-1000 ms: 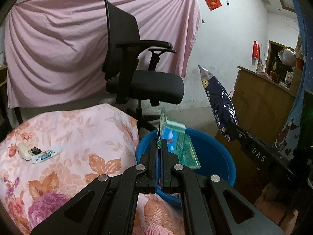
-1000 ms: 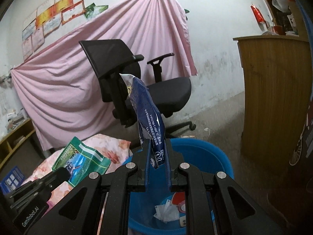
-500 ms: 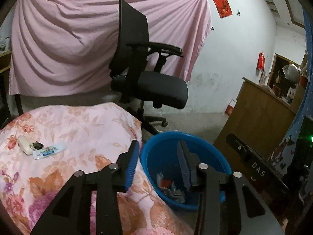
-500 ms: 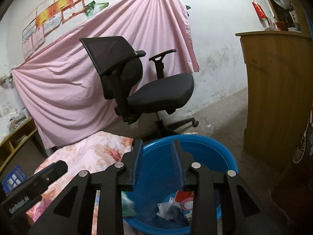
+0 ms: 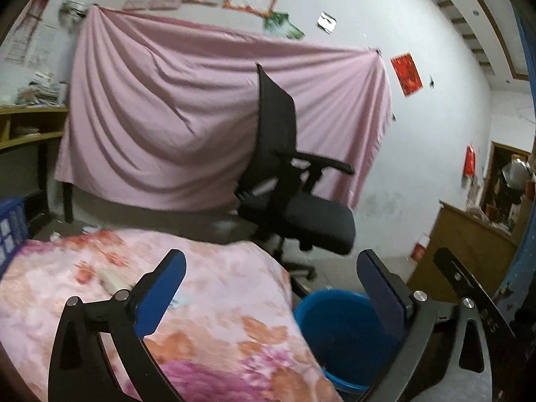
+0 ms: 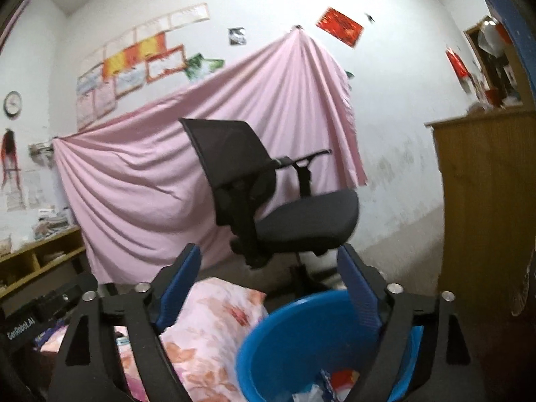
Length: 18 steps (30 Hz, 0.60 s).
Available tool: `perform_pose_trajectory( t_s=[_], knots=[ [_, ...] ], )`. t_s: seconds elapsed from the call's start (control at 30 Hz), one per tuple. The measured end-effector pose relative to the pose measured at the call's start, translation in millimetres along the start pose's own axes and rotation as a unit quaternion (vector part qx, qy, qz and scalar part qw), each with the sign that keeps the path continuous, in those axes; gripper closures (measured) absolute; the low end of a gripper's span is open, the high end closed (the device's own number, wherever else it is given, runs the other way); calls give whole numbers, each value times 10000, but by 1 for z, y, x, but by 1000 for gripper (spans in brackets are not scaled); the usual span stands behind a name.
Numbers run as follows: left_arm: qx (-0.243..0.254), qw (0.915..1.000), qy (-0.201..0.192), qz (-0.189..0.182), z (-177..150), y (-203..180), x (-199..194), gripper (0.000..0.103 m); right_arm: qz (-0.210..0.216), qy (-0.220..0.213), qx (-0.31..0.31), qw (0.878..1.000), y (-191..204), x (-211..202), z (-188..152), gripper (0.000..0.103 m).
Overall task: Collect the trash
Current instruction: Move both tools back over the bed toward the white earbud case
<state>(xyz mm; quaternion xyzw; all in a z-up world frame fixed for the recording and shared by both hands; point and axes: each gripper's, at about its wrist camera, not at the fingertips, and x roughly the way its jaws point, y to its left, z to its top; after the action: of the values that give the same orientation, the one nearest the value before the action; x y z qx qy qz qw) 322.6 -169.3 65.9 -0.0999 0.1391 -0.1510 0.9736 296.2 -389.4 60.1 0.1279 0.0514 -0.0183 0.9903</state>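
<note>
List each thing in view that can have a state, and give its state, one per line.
left gripper: open, nothing between the fingers.
right gripper: open, nothing between the fingers.
blue bin: upright on the floor, trash lying in the bottom.
trash: inside the bin, loose.
office chair: upright, unoccupied.
pink sheet: hung across the wall.

Blue bin (image 6: 268, 341), pink floral cloth (image 5: 217, 301), black chair (image 5: 294, 201).

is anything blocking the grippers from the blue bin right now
Nothing visible does. The right gripper is open above the blue bin, whose open top shows trash inside. The left gripper is open, with the bin's rim clear between its fingers.
</note>
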Motion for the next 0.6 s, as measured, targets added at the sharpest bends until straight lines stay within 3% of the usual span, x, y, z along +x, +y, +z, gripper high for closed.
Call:
perform_pose_trajectory(
  t_s=[0.03,0.23,0.6],
  knots=[
    [1,10000,-60,60,1,5,-4,2,64,-67,14,10000,3,-1,0,0],
    [46,9982,-412,443,5,40,-30,2,495,-333,-103,9982,34,-2,0,0],
    [418,9894,-864,1092,3,103,-64,2,919,-379,-269,9947,104,10,-12,0]
  ],
)
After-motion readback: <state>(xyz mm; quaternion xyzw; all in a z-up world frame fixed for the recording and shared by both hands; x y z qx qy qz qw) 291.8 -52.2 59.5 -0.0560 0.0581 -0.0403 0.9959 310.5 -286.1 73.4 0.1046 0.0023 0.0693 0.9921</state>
